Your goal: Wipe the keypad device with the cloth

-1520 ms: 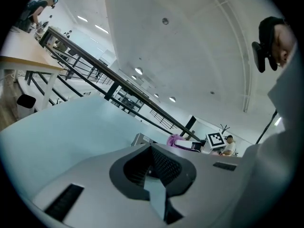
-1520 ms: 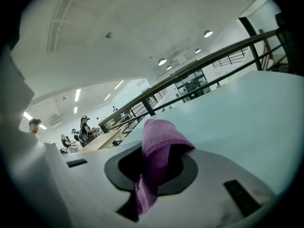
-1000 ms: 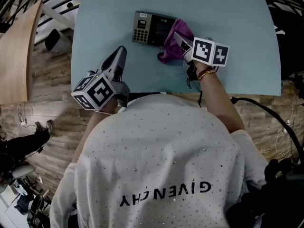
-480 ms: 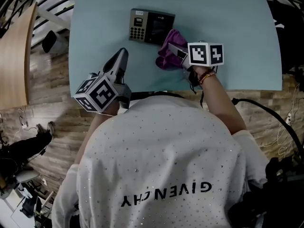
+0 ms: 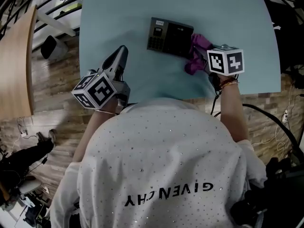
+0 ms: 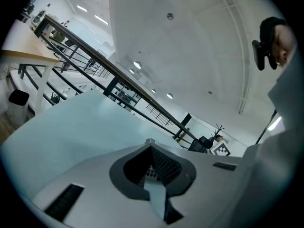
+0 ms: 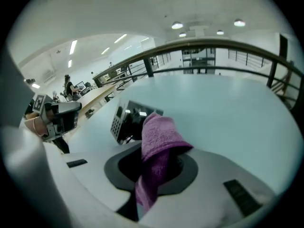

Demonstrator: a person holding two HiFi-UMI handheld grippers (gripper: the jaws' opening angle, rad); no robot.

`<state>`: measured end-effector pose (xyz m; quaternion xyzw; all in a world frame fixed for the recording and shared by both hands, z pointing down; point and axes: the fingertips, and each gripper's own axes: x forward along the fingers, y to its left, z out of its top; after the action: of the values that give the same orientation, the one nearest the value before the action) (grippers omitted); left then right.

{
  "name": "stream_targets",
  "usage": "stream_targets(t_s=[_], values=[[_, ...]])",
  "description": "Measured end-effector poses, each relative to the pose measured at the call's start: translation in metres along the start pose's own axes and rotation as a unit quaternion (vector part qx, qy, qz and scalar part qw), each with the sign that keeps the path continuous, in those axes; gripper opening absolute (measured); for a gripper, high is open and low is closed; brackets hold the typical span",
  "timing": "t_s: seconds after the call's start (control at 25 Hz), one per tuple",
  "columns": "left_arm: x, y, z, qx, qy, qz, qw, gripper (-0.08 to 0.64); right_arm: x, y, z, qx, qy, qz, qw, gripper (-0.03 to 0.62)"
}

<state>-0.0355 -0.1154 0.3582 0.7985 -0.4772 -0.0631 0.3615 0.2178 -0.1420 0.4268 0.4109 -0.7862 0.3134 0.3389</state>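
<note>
The dark keypad device [image 5: 170,36] lies flat on the pale blue table [image 5: 118,18], keypad at its left end. A purple cloth [image 5: 196,52] hangs bunched at the device's right end, touching its edge. My right gripper [image 5: 202,57] is shut on that cloth, its marker cube nearer the table's front edge. In the right gripper view the cloth [image 7: 156,144] pokes up from the jaws with the device [image 7: 124,121] just behind it. My left gripper [image 5: 120,57] rests shut and holds nothing, over the table left of the device; its jaws [image 6: 154,177] point across bare table.
The table's front edge [image 5: 156,97] runs close to the person's body. A wooden desk [image 5: 14,56] and wood floor lie to the left, railings beyond the far edge. A black cable [image 5: 270,118] trails at the right. My left gripper [image 7: 59,118] shows far left in the right gripper view.
My right gripper has drawn the cloth rightward, from over the device's screen to its right end. The left gripper has stayed where it was.
</note>
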Motion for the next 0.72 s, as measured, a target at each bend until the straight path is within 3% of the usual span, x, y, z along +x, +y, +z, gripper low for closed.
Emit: stream_targets(t_s=[0.12,0.2,0.28,0.44,0.48,0.56,0.64,0.72], values=[[-0.008,0.012,0.024,0.008,-0.002,-0.010,0.9999,0.000,-0.035,-0.003,0.073,-0.034,-0.094,-0.070,0.993,0.052],[-0.015,0.023,0.036,0.011,-0.004,-0.014,0.9998,0.000,-0.050,0.007,0.126,-0.052,-0.163,-0.088,0.981,0.053],[-0.022,0.035,0.044,0.006,-0.008,-0.018,0.9998,0.000,-0.054,0.030,0.174,-0.049,-0.229,-0.064,0.970,0.054],[-0.041,0.059,0.055,-0.008,-0.013,-0.019,0.9997,0.000,-0.036,0.089,0.239,0.003,-0.320,0.045,0.946,0.054],[-0.045,0.065,0.055,-0.009,-0.012,-0.017,0.9997,0.000,-0.023,0.098,0.244,0.009,-0.320,0.058,0.946,0.054],[-0.053,0.074,0.055,-0.011,-0.013,-0.011,0.9998,0.000,0.012,0.106,0.236,0.006,-0.277,0.052,0.959,0.054],[-0.059,0.083,0.057,-0.013,-0.016,-0.006,0.9998,0.000,0.046,0.102,0.210,-0.008,-0.198,0.015,0.980,0.054],[-0.065,0.095,0.059,-0.016,-0.019,0.000,0.9997,0.000,0.067,0.099,0.185,-0.028,-0.137,-0.019,0.990,0.054]])
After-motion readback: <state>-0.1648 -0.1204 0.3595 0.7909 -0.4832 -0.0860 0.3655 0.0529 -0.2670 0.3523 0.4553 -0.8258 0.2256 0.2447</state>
